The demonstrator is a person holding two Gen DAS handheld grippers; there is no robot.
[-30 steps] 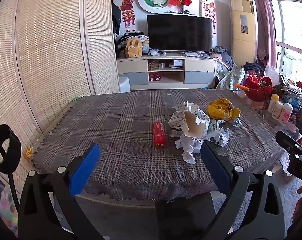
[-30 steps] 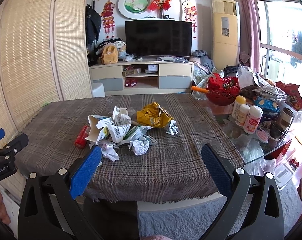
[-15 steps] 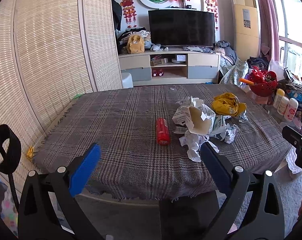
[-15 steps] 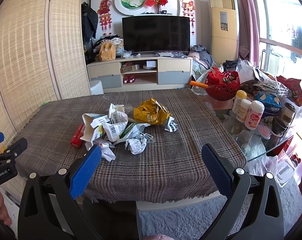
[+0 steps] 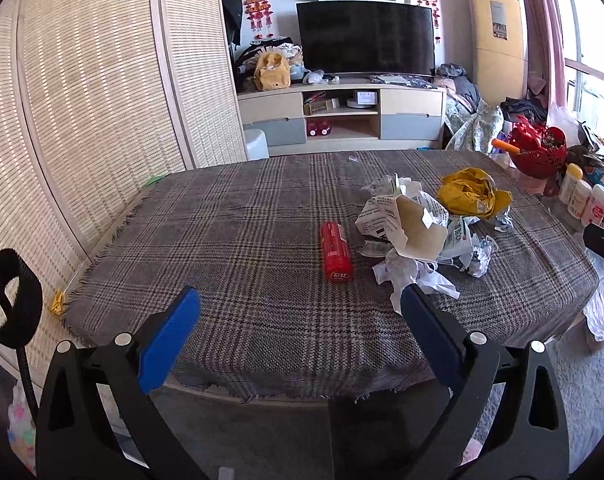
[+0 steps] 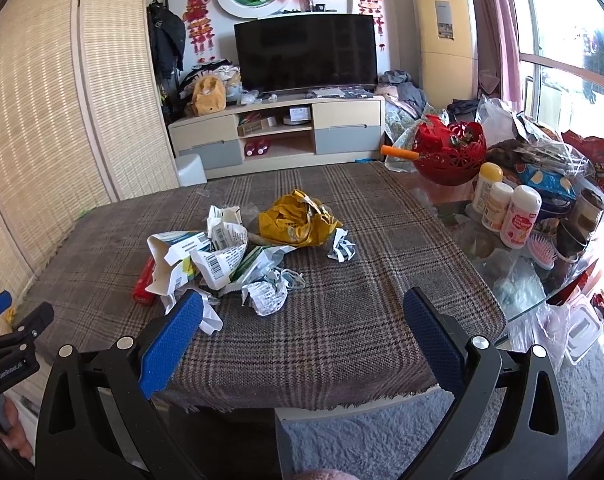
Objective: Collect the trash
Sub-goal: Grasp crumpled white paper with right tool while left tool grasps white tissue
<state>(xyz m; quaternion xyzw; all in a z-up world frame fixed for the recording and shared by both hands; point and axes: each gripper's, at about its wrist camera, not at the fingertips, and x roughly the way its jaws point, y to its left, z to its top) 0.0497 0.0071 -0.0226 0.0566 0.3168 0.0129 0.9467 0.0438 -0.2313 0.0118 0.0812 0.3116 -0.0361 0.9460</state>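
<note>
While both of my grippers hang short of the near edge of the table with the brown plaid cloth (image 6: 341, 332), nothing is collected yet and every piece of trash lies on the cloth. My left gripper (image 5: 298, 312) has its blue pads spread wide and empty, and my right gripper (image 6: 302, 312) is just as wide and empty.

A red cylindrical wrapper (image 5: 335, 251) lies alone on its side, just left of the main heap and nearly straight ahead of the left gripper. Beside it sits a torn white cardboard carton (image 5: 405, 224), tangled with crumpled white paper scraps (image 6: 266, 296), and behind those a crumpled yellow plastic bag (image 6: 298, 220). A smaller twisted paper scrap (image 6: 341, 248) rests just right of the bag.

I judge the step in hand to be the approach for a first pick. I see no bin or bag for the trash in either view, so I cannot tell where the pieces should go. To do it well, I would take the red wrapper with the left gripper, pads across its narrow width, low enough to catch it without pinching the cloth. For the right gripper, the loose paper ball at the front of the heap looks easiest; the carton may drag neighbours with it.
</note>
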